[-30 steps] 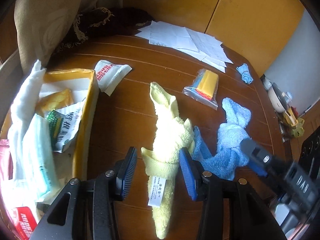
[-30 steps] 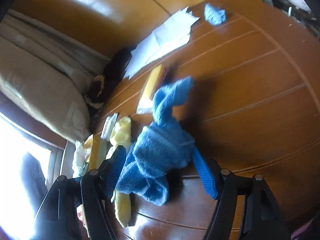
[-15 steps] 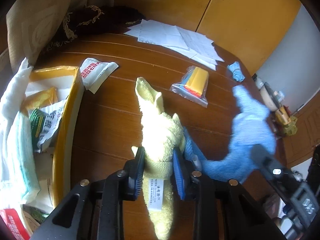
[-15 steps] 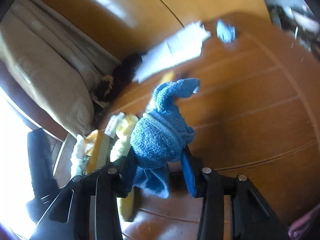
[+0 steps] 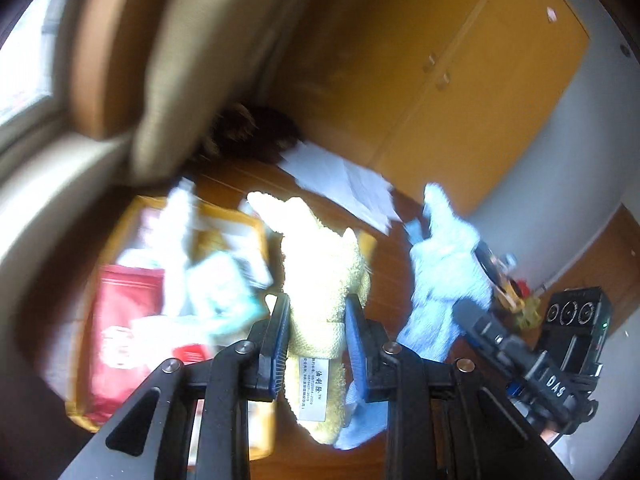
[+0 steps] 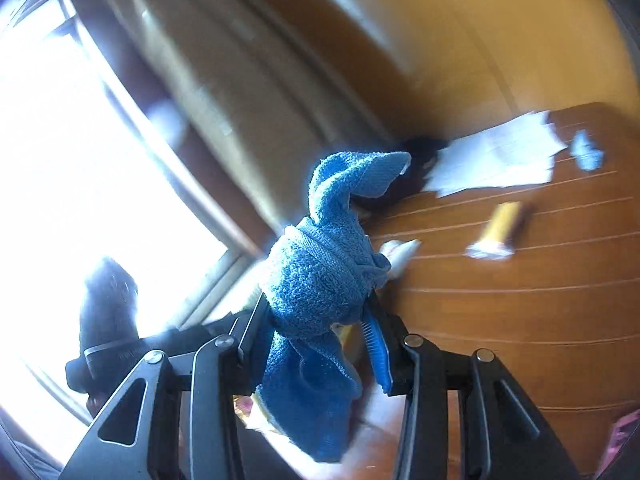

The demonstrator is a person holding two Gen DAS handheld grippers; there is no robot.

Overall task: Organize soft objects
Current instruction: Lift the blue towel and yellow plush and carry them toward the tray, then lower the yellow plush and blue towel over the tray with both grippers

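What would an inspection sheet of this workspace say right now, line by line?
Surface: brown wooden table.
Job's things: yellow towel and blue towel, both lifted.
Clutter: yellow box of packets, white papers, bagged yellow pack, small blue cloth.
Grippers: left gripper shut on yellow towel; right gripper shut on blue towel.
Cables: nothing seen.
Surroundings: bright window, beige curtain, wooden cupboard doors.

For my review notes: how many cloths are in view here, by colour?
Yellow: 1, the yellow towel in the left claw.
Blue: 2, the blue towel in the right claw, and a small blue cloth on the table.
Total: 3
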